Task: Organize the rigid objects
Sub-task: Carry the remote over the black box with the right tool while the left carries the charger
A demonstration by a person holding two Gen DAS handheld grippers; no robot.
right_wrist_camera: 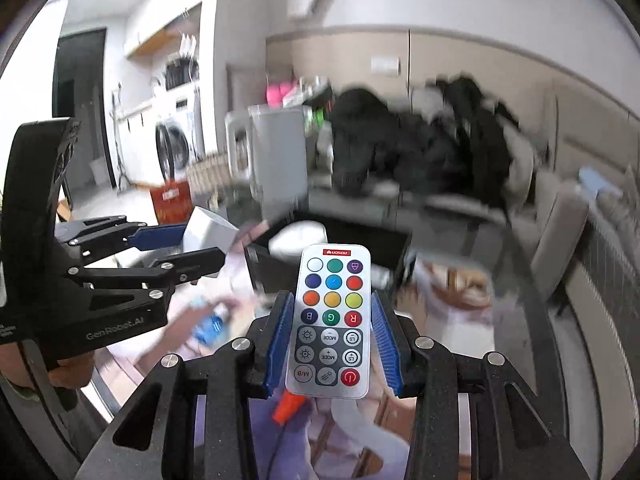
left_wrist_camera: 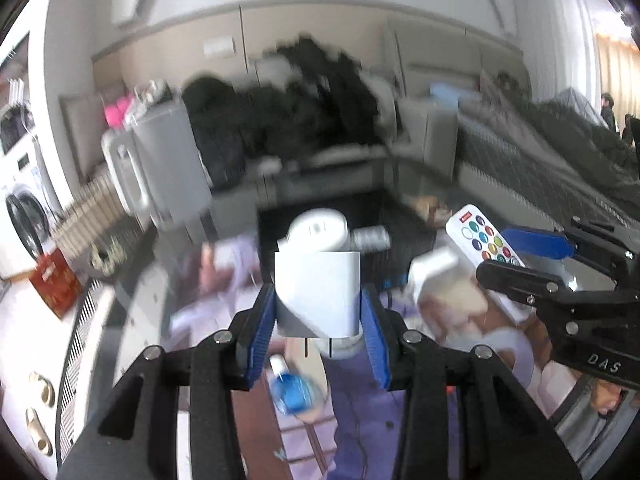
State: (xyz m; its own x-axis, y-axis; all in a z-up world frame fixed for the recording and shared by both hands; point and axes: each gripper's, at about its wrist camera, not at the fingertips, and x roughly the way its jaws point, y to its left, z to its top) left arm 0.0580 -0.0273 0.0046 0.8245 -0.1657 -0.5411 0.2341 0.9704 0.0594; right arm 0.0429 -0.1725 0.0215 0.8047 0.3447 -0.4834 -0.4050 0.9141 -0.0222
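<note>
Centrally, the left gripper (left_wrist_camera: 318, 312) pinches a white block (left_wrist_camera: 318, 290) between its two blue pads (left_wrist_camera: 262, 326), one pad pressed to each side face; the block stands upright and projects forward beyond the fingertips. Just ahead of the block lies a white rounded object (left_wrist_camera: 318, 229), resting inside a black tray (right_wrist_camera: 384, 240) whose near wall sits beyond the claw tips. Below the left claw, between its fingers and nearer the camera, a small blue-and-clear bottle (left_wrist_camera: 292, 390) lies on a purple patterned surface (left_wrist_camera: 360, 420).

To the right of the left claw, the right gripper (right_wrist_camera: 332, 326) clamps a white remote control (right_wrist_camera: 332, 320) by its long edges, blue pads (right_wrist_camera: 280, 328) touching both sides. The remote lies flat with its coloured round buttons facing up and its red logo end pointing forward, away from the claw; its red power button sits nearest the camera. Beneath the rear of the remote an orange object (right_wrist_camera: 288, 406) shows, blurred and not identifiable.

Farther off, to the left of both claws, a grey jug with a handle (right_wrist_camera: 276, 152) stands upright; behind it dark clothing (right_wrist_camera: 420, 148) is heaped. The background is motion-blurred.
</note>
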